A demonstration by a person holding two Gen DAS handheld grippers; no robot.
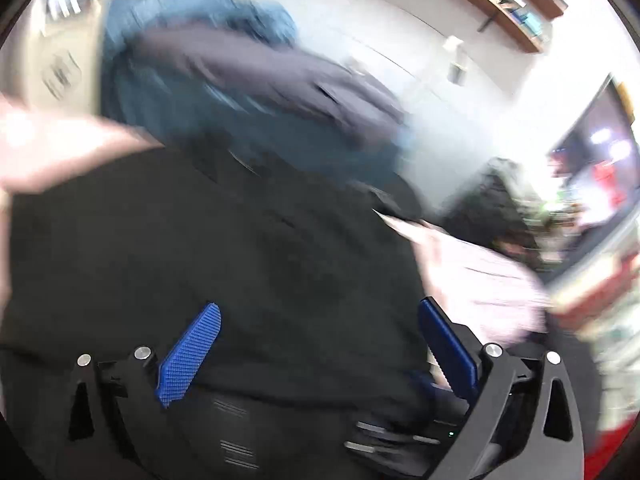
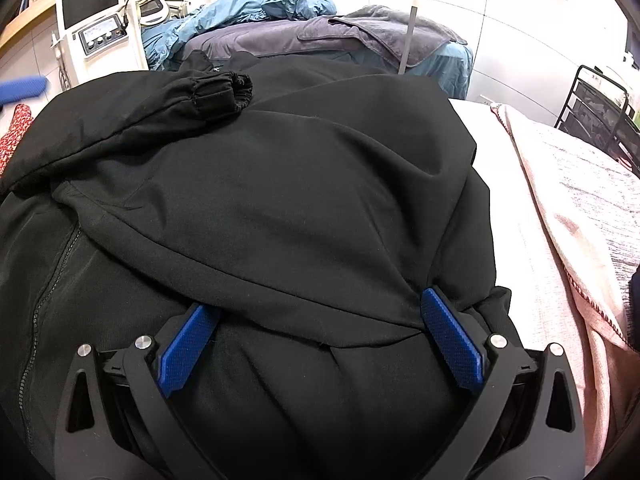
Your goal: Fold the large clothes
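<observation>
A large black jacket point(image 2: 280, 200) lies spread over the bed and fills most of the right wrist view. One sleeve with an elastic cuff point(image 2: 218, 92) is laid across its top left. My right gripper point(image 2: 320, 300) rests low on the jacket with its jaws wide apart. A fold of the black cloth drapes over both blue pads point(image 2: 450, 338) and bulges between them. The left wrist view is blurred. There my left gripper point(image 1: 320, 306) stands wide open above the black jacket point(image 1: 200, 248), with nothing pinched between its blue pads point(image 1: 192, 352).
Behind the jacket lie a blue garment point(image 2: 276, 4) and a grey towel point(image 2: 384, 28) on another bed. A white machine with a screen point(image 2: 90, 16) stands at the back left, a black wire rack point(image 2: 596, 108) at the right. A pink blanket point(image 2: 560, 200) borders the jacket.
</observation>
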